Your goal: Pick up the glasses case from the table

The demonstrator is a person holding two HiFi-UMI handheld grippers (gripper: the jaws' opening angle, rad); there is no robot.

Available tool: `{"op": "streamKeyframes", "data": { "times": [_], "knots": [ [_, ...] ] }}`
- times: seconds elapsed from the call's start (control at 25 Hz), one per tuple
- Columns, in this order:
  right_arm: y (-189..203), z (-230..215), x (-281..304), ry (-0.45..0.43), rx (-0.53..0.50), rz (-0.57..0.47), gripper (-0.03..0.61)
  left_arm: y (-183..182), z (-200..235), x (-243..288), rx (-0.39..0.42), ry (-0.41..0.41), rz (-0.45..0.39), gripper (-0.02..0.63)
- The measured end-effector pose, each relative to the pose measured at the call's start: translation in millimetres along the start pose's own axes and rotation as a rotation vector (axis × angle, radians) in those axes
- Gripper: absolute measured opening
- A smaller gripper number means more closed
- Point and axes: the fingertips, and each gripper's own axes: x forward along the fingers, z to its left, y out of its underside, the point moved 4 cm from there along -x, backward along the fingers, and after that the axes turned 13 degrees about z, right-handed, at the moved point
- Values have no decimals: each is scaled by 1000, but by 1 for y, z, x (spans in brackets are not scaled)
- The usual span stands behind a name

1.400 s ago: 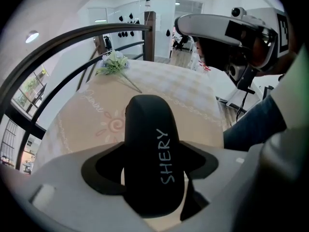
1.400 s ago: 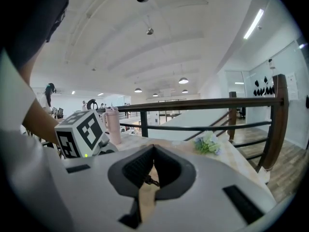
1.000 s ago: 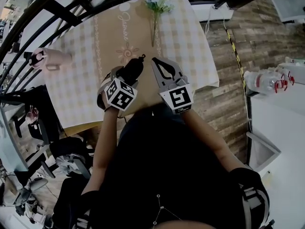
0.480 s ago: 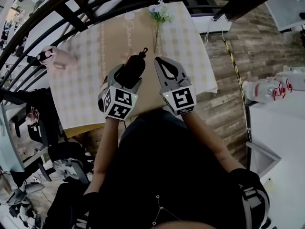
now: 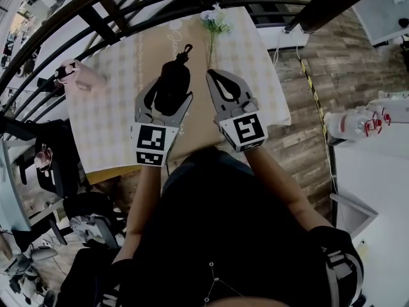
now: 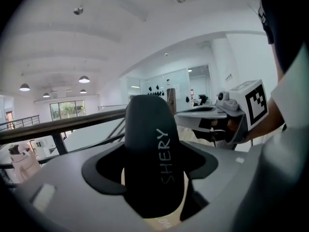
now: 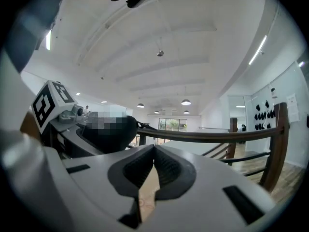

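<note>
Holding the black glasses case (image 5: 172,85) is the left gripper (image 5: 171,96), whose jaws are clamped on the case's lower half. In the left gripper view the case (image 6: 149,158) stands upright between the jaws, its white lettering "SHERY" running along its length. Its upper end rises past the jaws against the ceiling and the far room, so the case is clear of the tabletop. In the head view the case lies over the near middle of the table (image 5: 255,56), and the small loop (image 5: 185,48) at its far end points away from the person.

Compared with one second ago:
- The case sits farther out over the checked cloth.
- The case's long axis now runs almost in line with the left gripper instead of slanting to the right.
- The left marker cube (image 5: 152,144) now faces the head camera squarely; earlier it was turned at an angle.
- The right gripper (image 5: 214,77) remains just beside the left one, in nearly the same place.

The right gripper's jaws are closed together with nothing between them, as the right gripper view (image 7: 154,151) confirms. A flower stem (image 5: 213,24) lies at the table's far edge, and a pink container (image 5: 80,75) stands at the left side. A dark railing (image 5: 128,5) curves beyond the table.
</note>
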Motion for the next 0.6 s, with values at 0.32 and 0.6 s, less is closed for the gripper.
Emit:
{"op": "streamKeyframes", "data": {
  "times": [0.32, 0.6],
  "knots": [
    [-23, 4, -4, -7, -14, -63, 8, -20, 15, -28, -86, -88, -178, 348],
    [-47, -3, -7, 5, 3, -112, 8, -43, 29, -51, -124, -193, -301, 348]
  ]
}}
